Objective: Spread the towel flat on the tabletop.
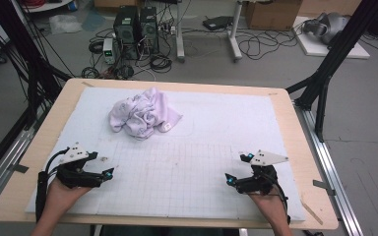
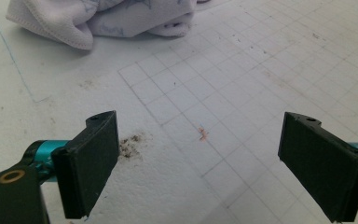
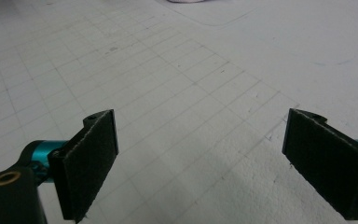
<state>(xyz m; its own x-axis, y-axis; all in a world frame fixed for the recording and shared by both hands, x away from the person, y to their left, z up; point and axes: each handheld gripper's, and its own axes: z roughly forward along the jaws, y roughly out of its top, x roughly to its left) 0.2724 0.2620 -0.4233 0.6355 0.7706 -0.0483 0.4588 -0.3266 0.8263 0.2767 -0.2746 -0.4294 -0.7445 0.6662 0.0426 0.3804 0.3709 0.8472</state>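
The crumpled white cloth with faint bluish print, its upper part cut off in the left tool view, lies bunched on the far left-centre of the white gridded foam counter, well apart from both wide-open tools, the right tool included.

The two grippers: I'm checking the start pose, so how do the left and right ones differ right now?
The left gripper rests nearer the crumpled white cloth; the right gripper sits farther from it. The left points inward to the right, the right inward to the left. Both are hand-held, open and holding nothing, low over the gridded mat.
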